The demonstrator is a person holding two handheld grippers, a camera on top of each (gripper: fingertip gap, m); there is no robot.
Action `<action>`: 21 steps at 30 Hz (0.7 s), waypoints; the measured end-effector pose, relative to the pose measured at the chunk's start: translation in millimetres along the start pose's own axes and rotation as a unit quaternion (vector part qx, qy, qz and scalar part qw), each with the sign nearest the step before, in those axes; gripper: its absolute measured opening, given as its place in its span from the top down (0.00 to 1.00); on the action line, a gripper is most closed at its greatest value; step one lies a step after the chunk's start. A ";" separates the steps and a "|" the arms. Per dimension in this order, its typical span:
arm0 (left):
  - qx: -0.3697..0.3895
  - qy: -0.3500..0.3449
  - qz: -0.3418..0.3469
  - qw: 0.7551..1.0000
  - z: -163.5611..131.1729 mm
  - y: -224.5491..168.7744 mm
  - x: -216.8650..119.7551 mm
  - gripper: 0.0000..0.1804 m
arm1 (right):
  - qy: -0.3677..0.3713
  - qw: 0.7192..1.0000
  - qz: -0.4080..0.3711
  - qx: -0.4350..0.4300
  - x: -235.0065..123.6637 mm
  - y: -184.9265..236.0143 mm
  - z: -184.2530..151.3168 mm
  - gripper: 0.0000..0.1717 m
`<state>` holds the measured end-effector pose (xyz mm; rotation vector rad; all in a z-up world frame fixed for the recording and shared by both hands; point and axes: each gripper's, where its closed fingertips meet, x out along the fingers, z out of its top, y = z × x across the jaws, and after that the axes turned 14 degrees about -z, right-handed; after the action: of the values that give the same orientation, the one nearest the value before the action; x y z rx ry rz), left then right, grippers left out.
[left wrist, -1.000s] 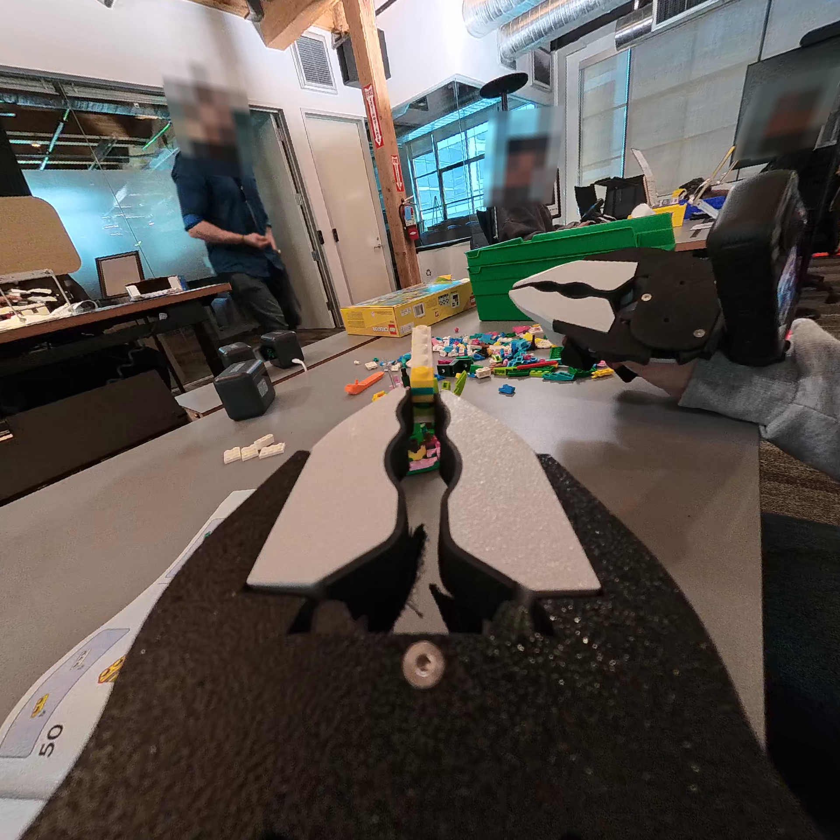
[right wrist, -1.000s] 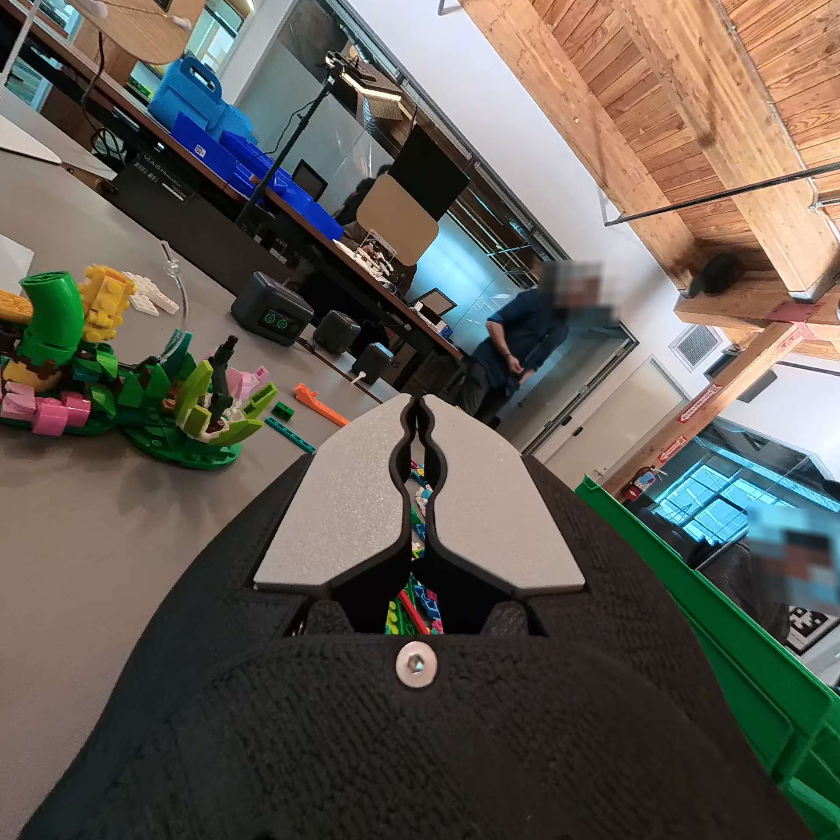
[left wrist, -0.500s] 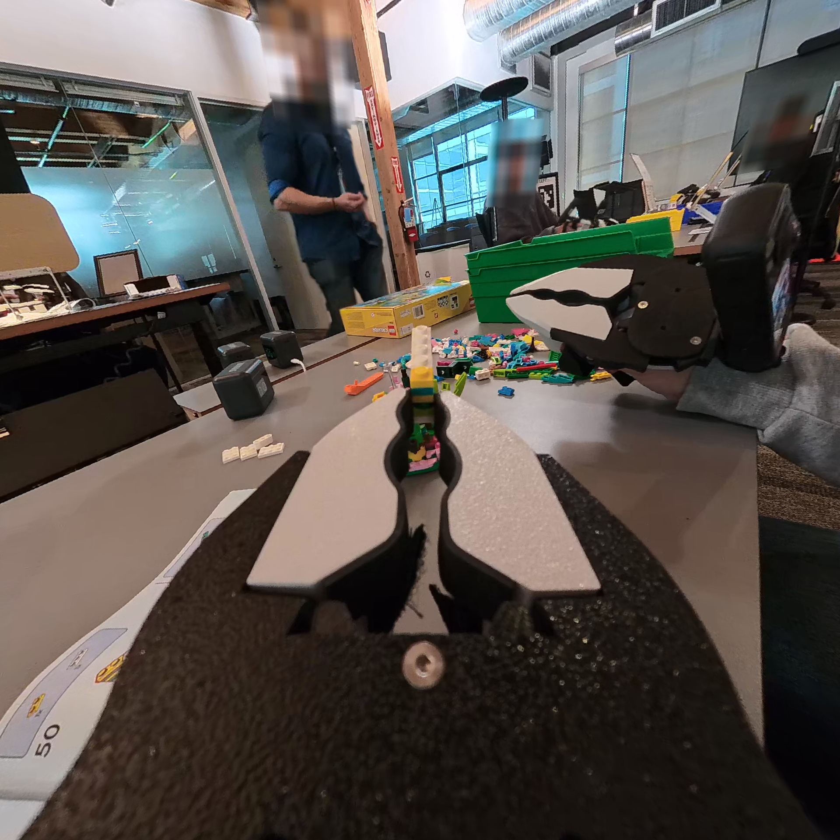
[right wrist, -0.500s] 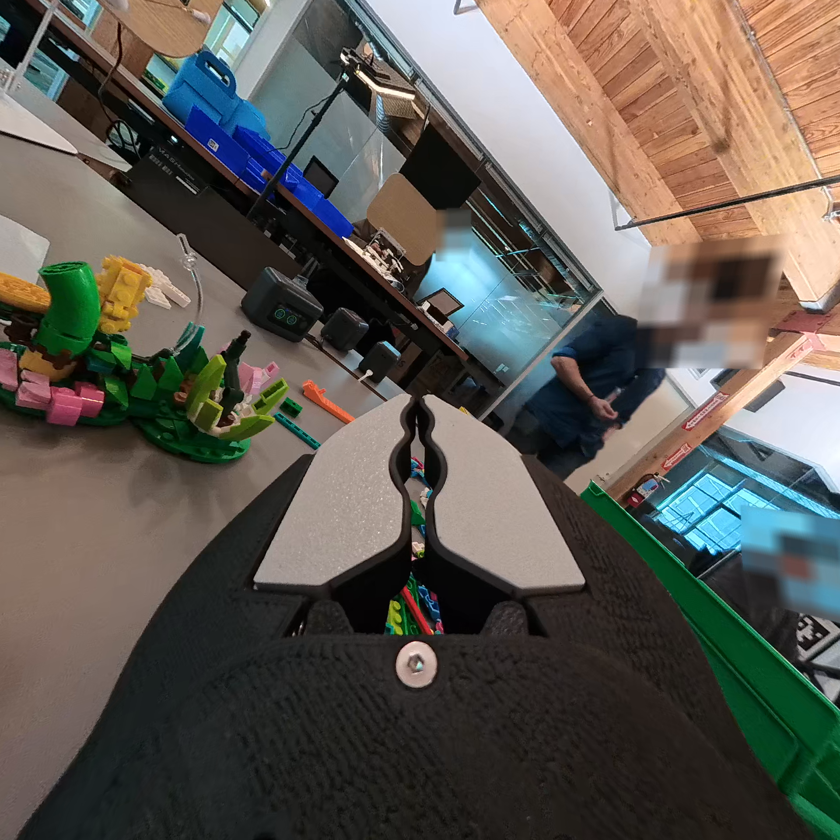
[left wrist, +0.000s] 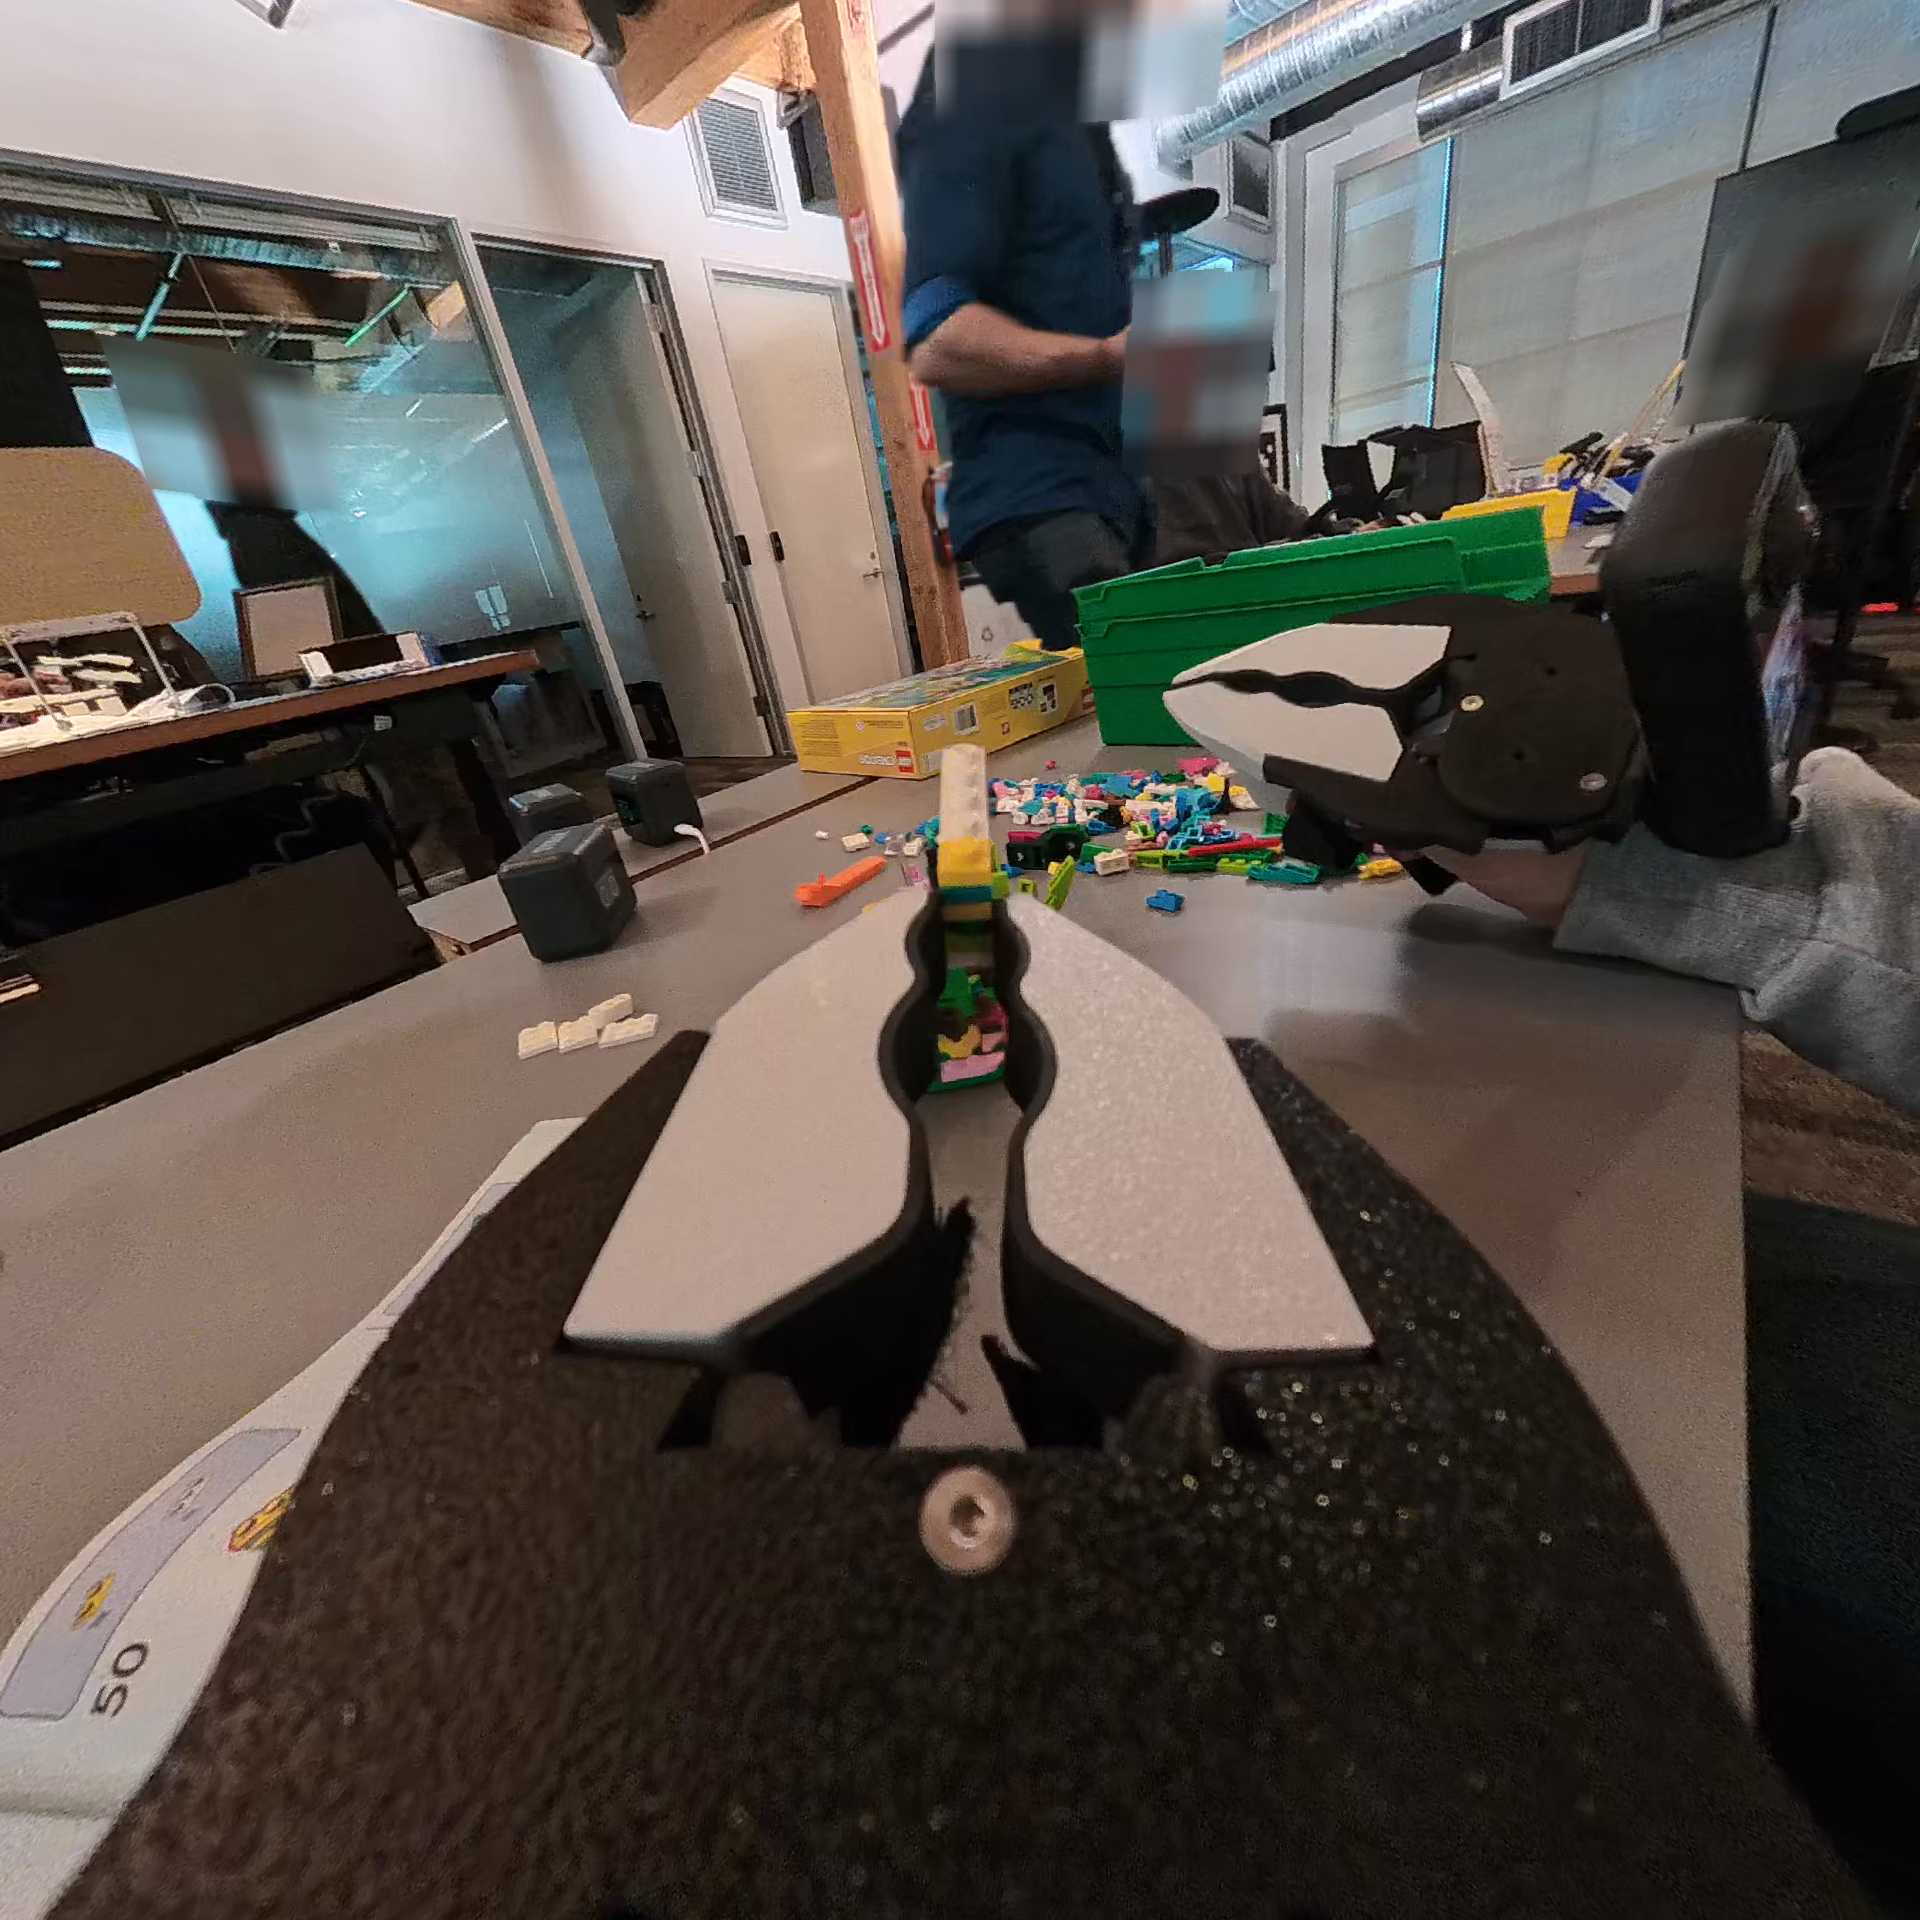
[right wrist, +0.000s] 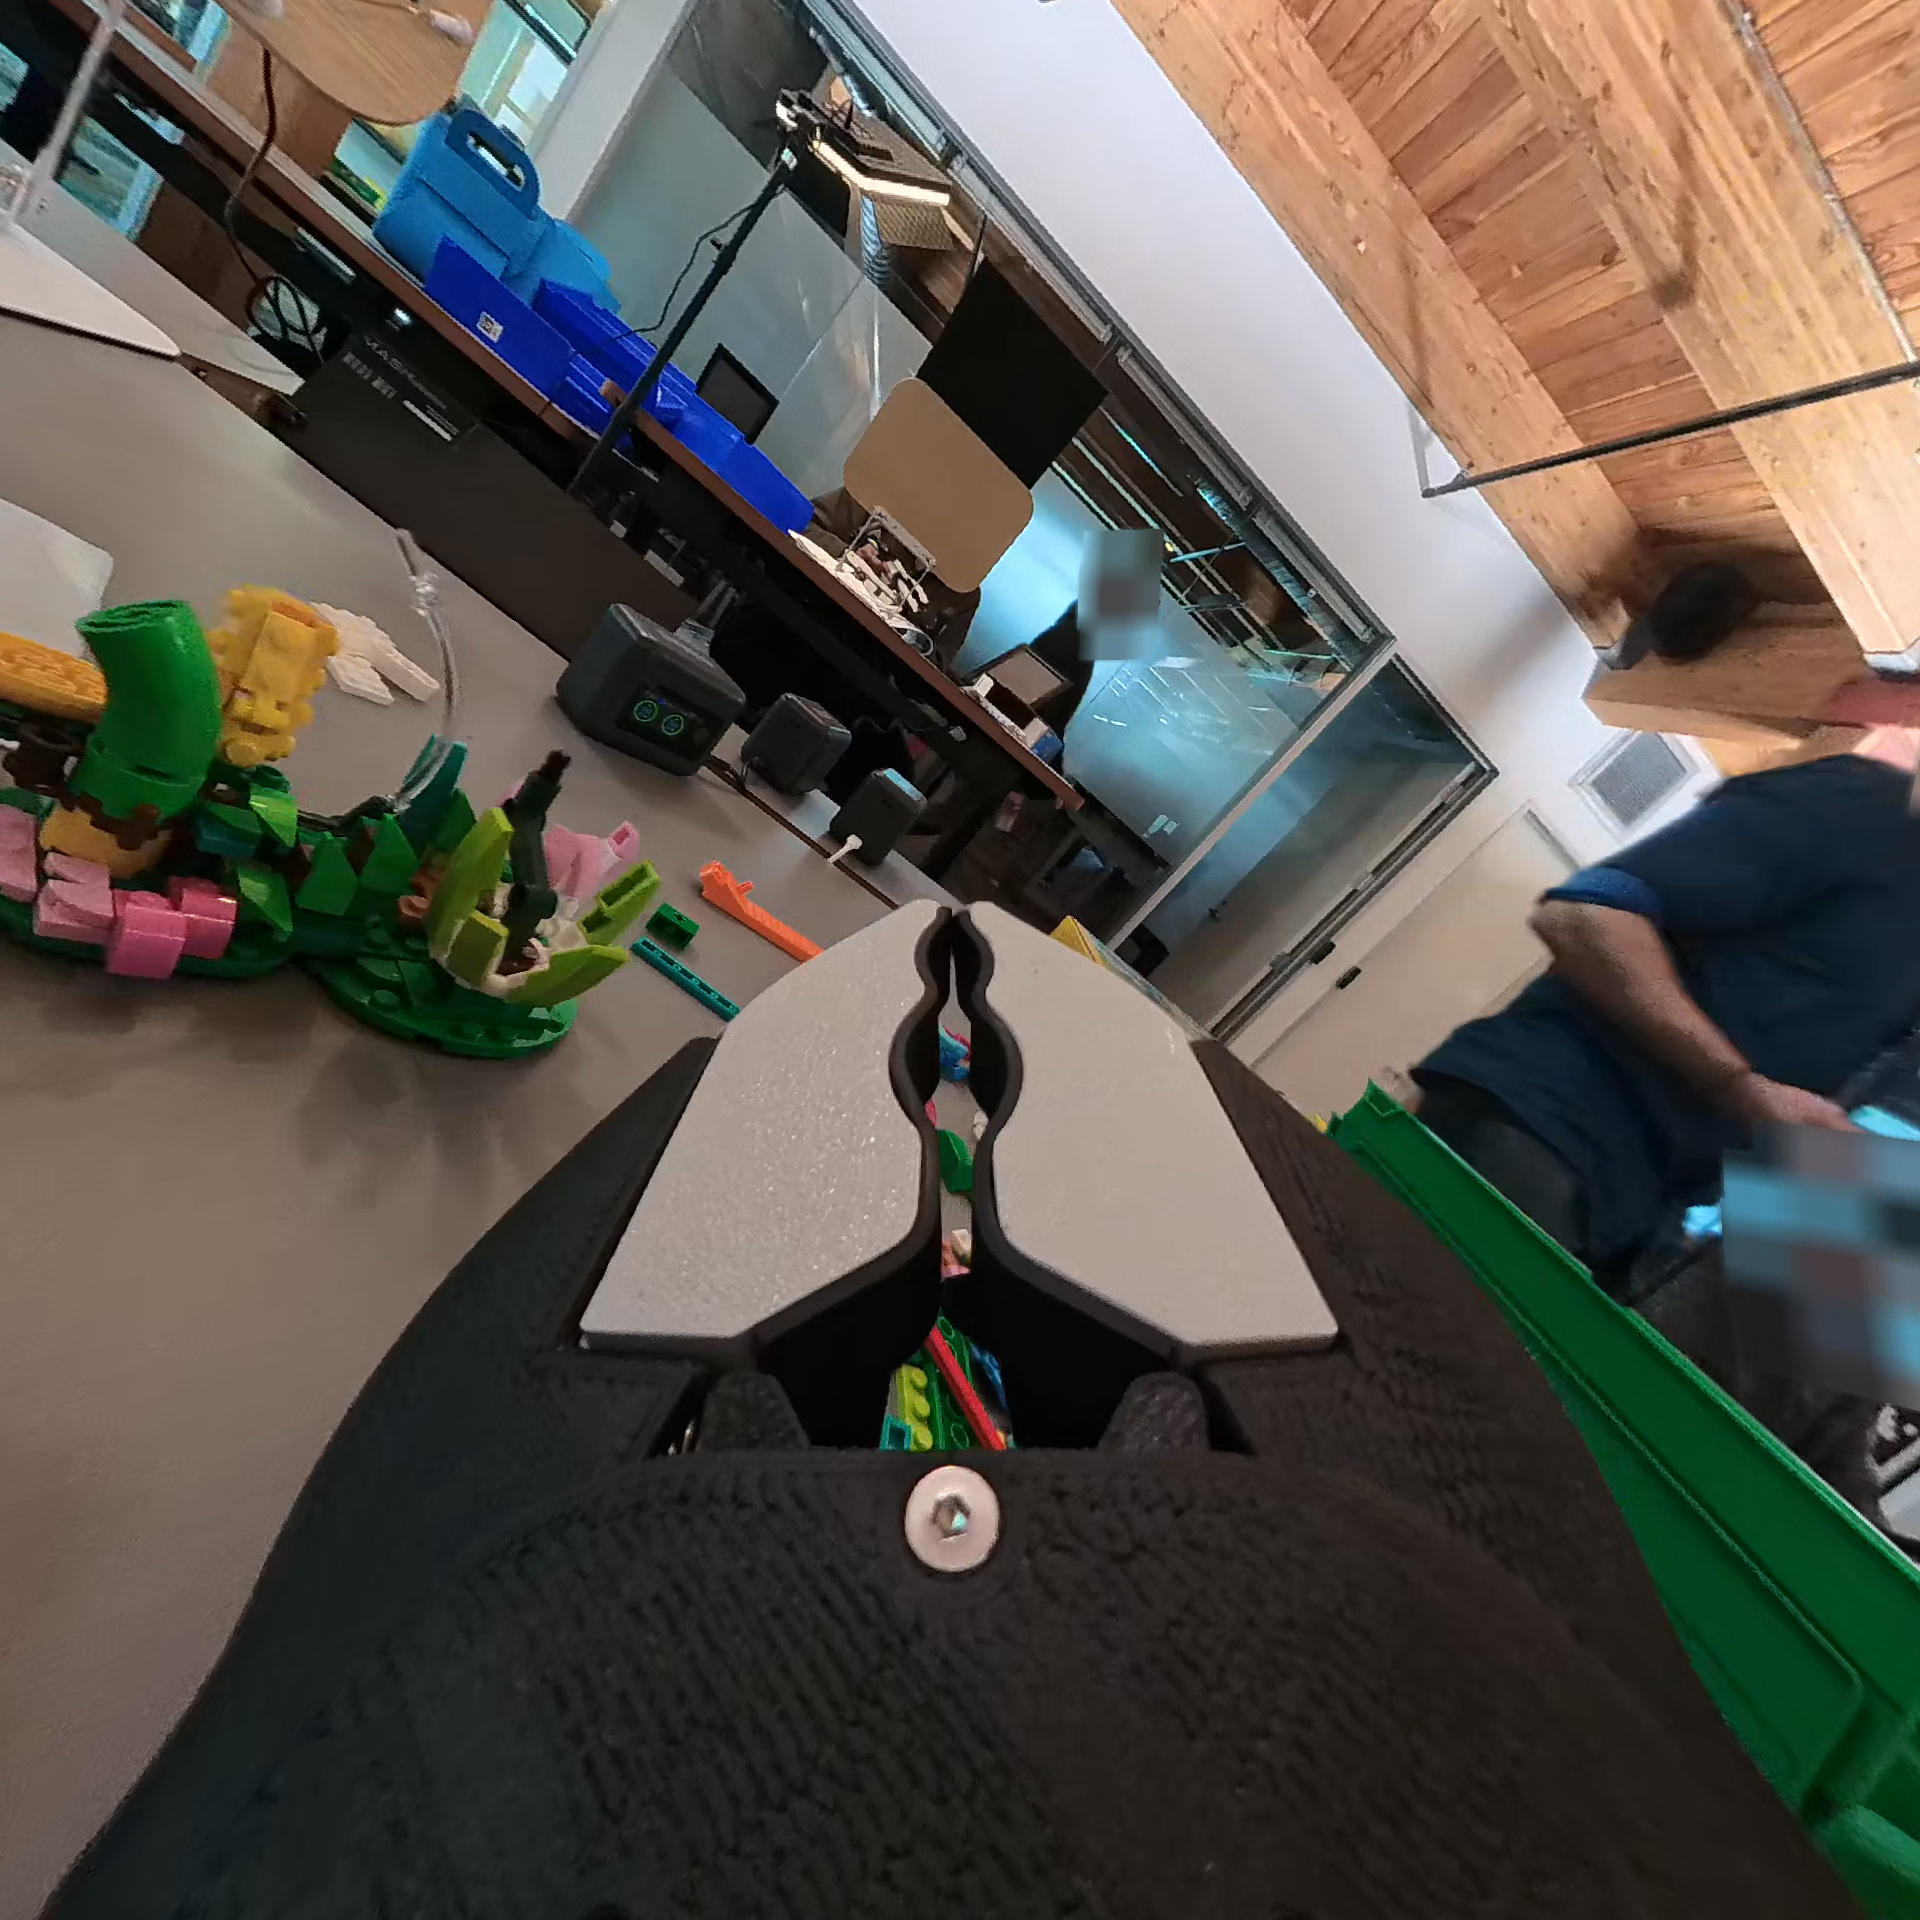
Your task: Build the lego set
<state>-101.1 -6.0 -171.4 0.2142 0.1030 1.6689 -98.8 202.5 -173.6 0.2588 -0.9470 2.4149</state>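
Grey table crowded: loose brick pile, orange brick separator, yellow box, green bin, dark cube devices. Left gripper clamps upright brick stack (white top, yellow, green, pink below). Right gripper closed, bare, above pile; green plant brick model to its left.

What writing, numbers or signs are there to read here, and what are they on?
White sheet, near left corner: a printed number, not quoted here.
Yellow box on the table: logo and labels, not quoted.
Red signs on the wooden post: blurred.
Black case under the desk: white lettering, too small.
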 end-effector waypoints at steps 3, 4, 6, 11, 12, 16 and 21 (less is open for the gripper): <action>-0.009 -0.008 0.004 1.000 1.5 2.4 -1.9 0.96 | 0.013 0.999 -0.022 0.019 2.2 -12.4 -3.8 1.00; -0.013 -0.011 0.005 1.000 1.8 3.4 -2.5 0.96 | 0.019 0.999 -0.032 0.036 2.6 -20.1 -4.8 1.00; -0.020 -0.019 0.006 1.000 3.3 5.0 -4.2 0.96 | 0.040 0.996 -0.033 0.071 3.0 -33.1 -10.3 1.00; -0.040 -0.037 0.011 0.998 5.4 10.5 -8.2 0.96 | 0.141 0.983 0.030 0.114 9.8 -57.9 -49.3 0.97; -0.041 -0.037 0.012 0.998 5.3 11.2 -8.5 0.96 | 0.160 0.979 0.037 0.119 12.3 -66.6 -56.9 0.97; -0.040 -0.036 0.013 0.998 4.8 12.3 -8.5 0.96 | 0.257 0.949 0.115 0.143 16.8 -88.5 -88.0 0.94; -0.042 -0.038 0.016 0.998 5.0 13.5 -9.1 0.96 | 0.375 0.874 0.290 0.106 -9.8 -82.9 -129.3 0.89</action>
<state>-112.3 -16.8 -164.6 0.2153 -0.0277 1.6904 -44.0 337.0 -224.5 -0.9655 -0.4167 2.7616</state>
